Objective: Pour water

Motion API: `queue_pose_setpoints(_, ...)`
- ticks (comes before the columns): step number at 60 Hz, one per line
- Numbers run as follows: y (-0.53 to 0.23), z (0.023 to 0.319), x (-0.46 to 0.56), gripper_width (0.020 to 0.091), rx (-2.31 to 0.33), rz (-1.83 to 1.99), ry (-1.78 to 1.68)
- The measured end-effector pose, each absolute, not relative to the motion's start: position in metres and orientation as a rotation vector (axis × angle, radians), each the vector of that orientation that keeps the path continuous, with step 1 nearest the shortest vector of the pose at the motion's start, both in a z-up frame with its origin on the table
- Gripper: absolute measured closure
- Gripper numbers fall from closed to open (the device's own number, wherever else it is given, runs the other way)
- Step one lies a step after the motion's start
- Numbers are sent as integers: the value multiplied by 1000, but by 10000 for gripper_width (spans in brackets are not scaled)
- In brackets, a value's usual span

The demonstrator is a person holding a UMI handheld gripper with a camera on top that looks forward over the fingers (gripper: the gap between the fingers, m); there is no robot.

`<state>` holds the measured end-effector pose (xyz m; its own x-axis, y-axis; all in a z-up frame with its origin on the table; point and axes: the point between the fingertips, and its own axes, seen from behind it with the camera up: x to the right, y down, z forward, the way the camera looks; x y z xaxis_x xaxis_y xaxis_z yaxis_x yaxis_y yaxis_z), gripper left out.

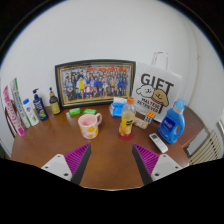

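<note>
Holding gripper point(109, 160) released, empty, short of pink mug point(90, 124). Orange-capped bottle point(127, 118) just right of mug on surface point(60, 145). I judge nothing grasped or poured yet.

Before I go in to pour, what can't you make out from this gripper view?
- Mug: its inside is hidden by its own rim, so any water level is unknown.
- Orange-capped bottle: too small to read its label or fill.
- Blue jug: cap state unclear, too small.
- Gift bag: contents hidden by its front.
- Gripper: jaws open, nothing between them.
</note>
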<state>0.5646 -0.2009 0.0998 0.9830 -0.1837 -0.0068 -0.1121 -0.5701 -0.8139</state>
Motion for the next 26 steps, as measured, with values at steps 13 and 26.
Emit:
queue_pose_setpoints(13, -284, 128, 522, 250, -2194, -129, 162)
queue_pose_setpoints(26, -316, 142, 508, 250, -2176, -156, 172)
